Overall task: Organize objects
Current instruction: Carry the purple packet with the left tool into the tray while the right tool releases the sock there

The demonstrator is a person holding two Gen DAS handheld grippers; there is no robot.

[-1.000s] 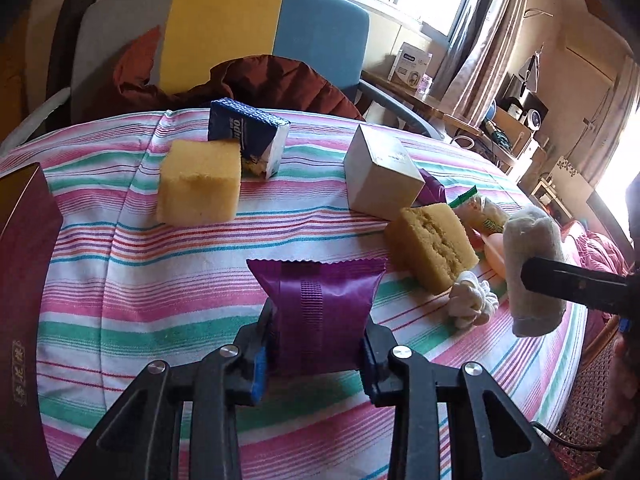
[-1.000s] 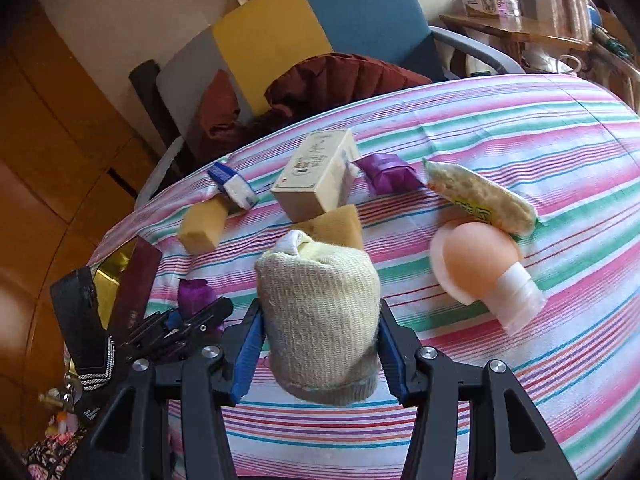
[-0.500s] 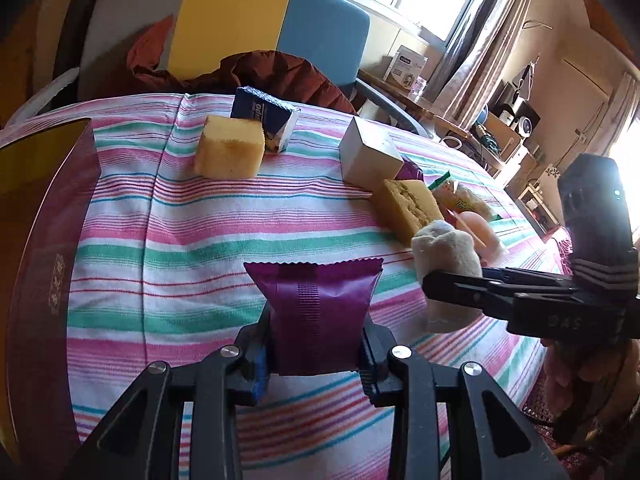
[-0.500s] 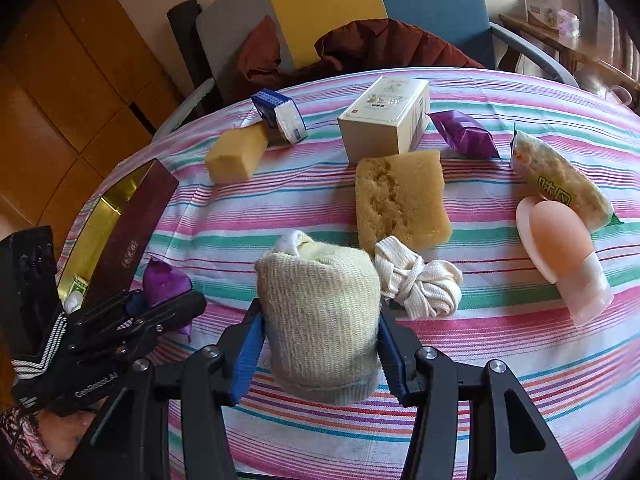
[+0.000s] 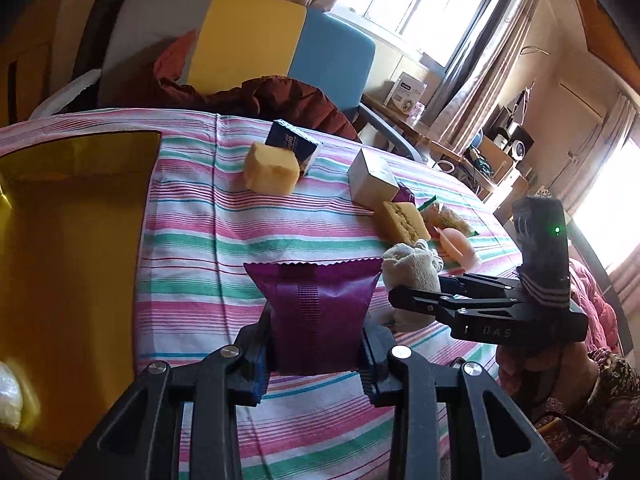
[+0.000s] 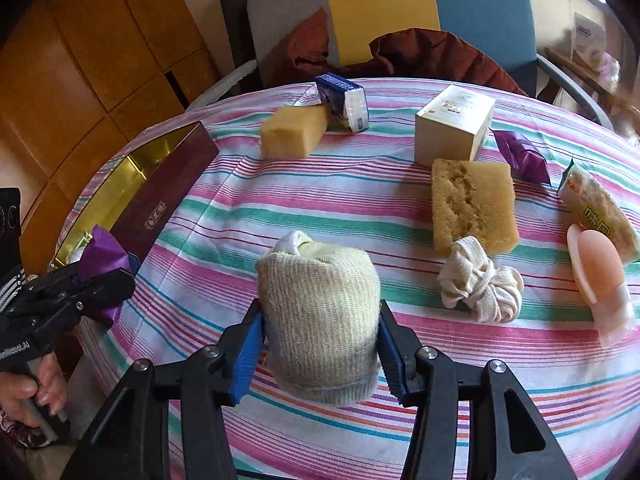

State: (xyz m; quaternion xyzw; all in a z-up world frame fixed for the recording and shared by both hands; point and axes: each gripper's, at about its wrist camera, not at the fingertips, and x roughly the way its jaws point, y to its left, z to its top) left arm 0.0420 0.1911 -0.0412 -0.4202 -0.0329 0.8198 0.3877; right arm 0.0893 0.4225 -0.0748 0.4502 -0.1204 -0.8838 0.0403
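My left gripper [image 5: 316, 354] is shut on a purple snack packet [image 5: 316, 312] and holds it above the striped tablecloth, just right of the open gold-lined box [image 5: 68, 272]. My right gripper [image 6: 320, 354] is shut on a rolled beige sock [image 6: 320, 320], held over the table's near side. In the right wrist view the left gripper [image 6: 100, 280] with its purple packet [image 6: 102, 258] hangs at the left by the box [image 6: 160, 200]. In the left wrist view the right gripper [image 5: 404, 292] holds the sock [image 5: 412, 276] at the right.
On the cloth lie two yellow sponges [image 6: 294, 132] [image 6: 472, 208], a blue tissue pack [image 6: 346, 102], a white carton [image 6: 454, 124], another purple packet [image 6: 520, 156], a green-edged snack [image 6: 596, 210], a pink bottle [image 6: 600, 276] and a knotted white cloth [image 6: 480, 284]. A chair [image 6: 400, 12] stands behind.
Both grippers have moved left with their loads. The left gripper has come next to the gold-lined box, and the right gripper with the sock has come close beside it.
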